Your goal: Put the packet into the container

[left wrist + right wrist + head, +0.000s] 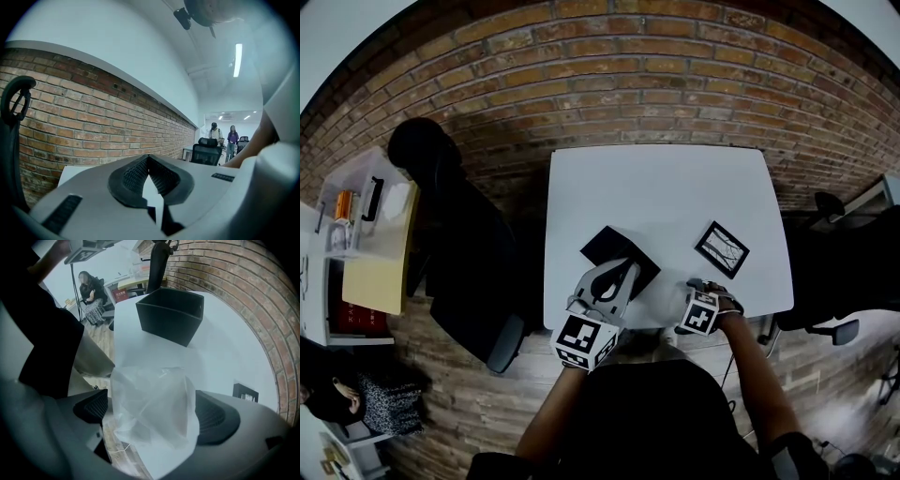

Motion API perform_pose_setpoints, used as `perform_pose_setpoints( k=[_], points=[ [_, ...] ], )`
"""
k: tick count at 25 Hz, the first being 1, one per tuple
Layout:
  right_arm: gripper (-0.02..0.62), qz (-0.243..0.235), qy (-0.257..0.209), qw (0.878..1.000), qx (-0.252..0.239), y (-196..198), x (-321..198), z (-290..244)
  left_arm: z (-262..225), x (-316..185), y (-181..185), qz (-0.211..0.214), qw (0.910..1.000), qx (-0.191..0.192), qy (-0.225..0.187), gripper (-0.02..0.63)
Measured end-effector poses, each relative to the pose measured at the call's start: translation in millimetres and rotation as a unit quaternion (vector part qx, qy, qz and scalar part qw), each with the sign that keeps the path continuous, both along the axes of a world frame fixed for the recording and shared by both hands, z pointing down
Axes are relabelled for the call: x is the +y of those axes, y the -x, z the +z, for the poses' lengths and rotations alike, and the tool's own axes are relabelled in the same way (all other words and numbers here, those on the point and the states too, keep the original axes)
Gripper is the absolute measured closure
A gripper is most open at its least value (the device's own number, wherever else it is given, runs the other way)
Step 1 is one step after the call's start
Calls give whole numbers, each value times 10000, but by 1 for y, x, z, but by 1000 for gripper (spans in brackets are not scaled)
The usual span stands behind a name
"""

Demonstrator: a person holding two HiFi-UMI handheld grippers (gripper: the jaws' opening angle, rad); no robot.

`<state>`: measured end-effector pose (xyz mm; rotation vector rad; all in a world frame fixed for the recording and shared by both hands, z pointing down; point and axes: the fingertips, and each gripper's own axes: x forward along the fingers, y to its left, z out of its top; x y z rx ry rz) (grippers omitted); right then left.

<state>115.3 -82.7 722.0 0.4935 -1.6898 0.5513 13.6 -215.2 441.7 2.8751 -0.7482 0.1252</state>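
**A:** Jaws of the left gripper [149, 163] are pinched together on nothing, close by the black container [619, 255]. And the packet?

**B:** Further right, at the near edge of the white table [666, 187]. The right gripper [152, 411] points down, its jaws spread wide either side of the packet [157, 394], not squeezing it yet.

**A:** How will it handle?

**B:** Thin clear film, so probably light, limp and slippery. I'd pinch its bunched middle firmly, or it may slide out.
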Motion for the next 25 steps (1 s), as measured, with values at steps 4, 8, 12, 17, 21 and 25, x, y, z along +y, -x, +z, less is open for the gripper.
perform_pose_setpoints(
  k=[4, 8, 12, 17, 21, 25],
  points=[
    [14, 84, 129, 9999, -61, -1, 2, 0, 0, -5, 5, -121, 9999, -62, -45, 598],
    [98, -16, 96, 9998, 172, -6, 2, 0, 0, -5, 5, -142, 9999, -25, -27, 598],
    [185, 0, 41, 9997, 231, -6, -1, -3, 1, -3, 4, -128, 9999, -33, -33, 598],
    [189, 85, -42, 9997, 209, -5, -6, -9, 1, -2, 4, -124, 9999, -16, -32, 598],
    [189, 254, -131, 9995, 144, -5, -14, -20, 1, -2, 6, -132, 9999, -13, -20, 598],
    [189, 606, -266, 9978, 23, -1, -26, -37, 2, -2, 8, -139, 9999, -25, -13, 598]
  ],
)
